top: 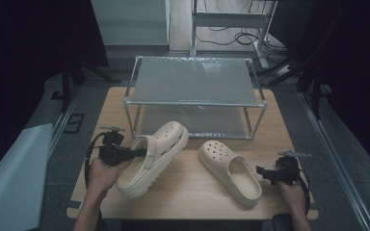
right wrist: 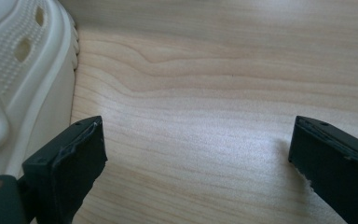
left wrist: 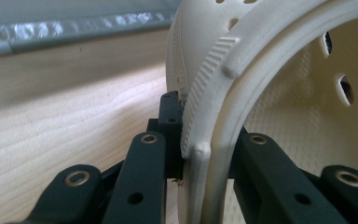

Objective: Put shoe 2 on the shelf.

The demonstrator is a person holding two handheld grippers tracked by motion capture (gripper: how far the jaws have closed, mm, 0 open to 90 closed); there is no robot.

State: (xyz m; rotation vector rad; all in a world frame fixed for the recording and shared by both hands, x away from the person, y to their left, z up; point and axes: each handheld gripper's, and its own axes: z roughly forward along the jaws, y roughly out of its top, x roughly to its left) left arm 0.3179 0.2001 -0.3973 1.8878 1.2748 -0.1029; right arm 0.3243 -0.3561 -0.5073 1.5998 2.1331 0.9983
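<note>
Two-tier metal rack point(top: 195, 82) standing on far half of wooden table point(top: 188, 195). Behind rack, loose cables point(top: 229, 37) on floor under white frame point(top: 231, 20), possibly a stand. Left of rack, pale sheet point(top: 14, 178) off the table, dark curtain point(top: 24, 53) above it.

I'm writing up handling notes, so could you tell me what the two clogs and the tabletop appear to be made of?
The left clog, clamped in the left claw, and the right clog look like moulded cream foam resin: matte, one-piece, with punched holes and ribbed texture. The tabletop looks like pale wood or wood-print laminate: its grain lines show, with a slight sheen.
</note>
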